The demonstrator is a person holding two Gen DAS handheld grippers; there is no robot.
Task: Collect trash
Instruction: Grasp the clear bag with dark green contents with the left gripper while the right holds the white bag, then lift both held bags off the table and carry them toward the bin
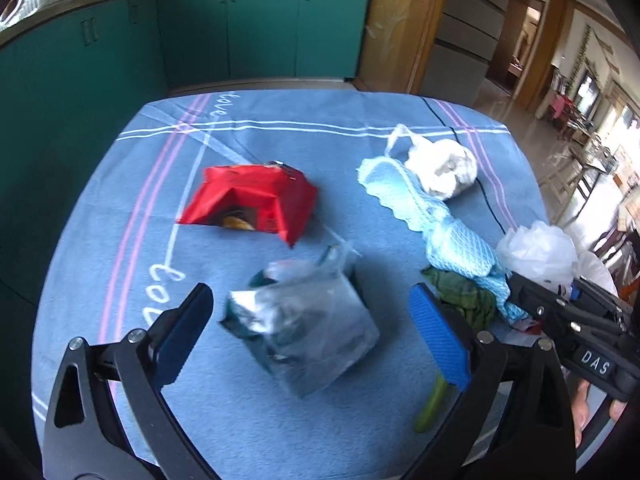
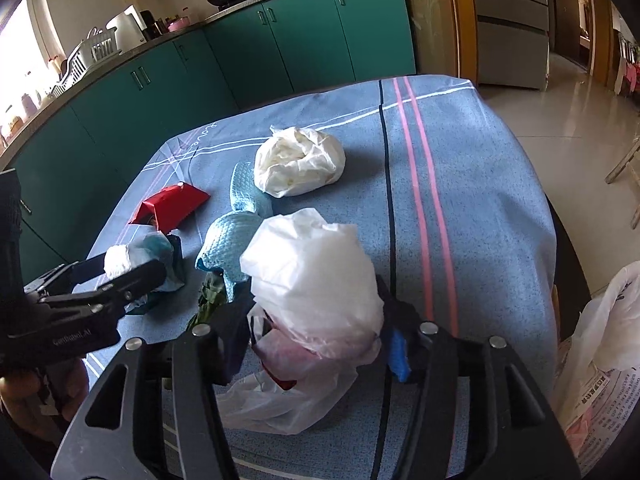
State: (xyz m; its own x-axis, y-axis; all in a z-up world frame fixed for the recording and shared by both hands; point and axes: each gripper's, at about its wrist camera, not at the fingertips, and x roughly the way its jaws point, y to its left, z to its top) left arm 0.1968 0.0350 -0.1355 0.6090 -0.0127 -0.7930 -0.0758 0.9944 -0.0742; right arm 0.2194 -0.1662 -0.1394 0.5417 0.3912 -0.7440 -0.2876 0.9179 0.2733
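Mid-collection: right tongs (image 2: 316, 344) clamped on crumpled white plastic bag (image 2: 316, 276), left tongs (image 1: 312, 328) apart around silver-clear foil wrapper (image 1: 304, 324), closing needed next.

So everything's sitting on the desk (image 1: 280, 432), which has a cloth over it. From the left wrist view, a foil wrapper (image 1: 304, 320) lies right in front, between the left gripper (image 1: 312, 332) jaws. Behind it to the left is an open carton (image 1: 256, 200). To the right a mesh cloth (image 1: 436, 220) runs front to back, with a tied bag (image 1: 444, 168) just behind it and some leafy scraps (image 1: 464, 296) at its near end. Over on the right wrist view, a crumpled plastic bag (image 2: 316, 276) sits between the right gripper (image 2: 316, 340) jaws. Kitchen cabinets (image 2: 256, 48) stand behind the desk.
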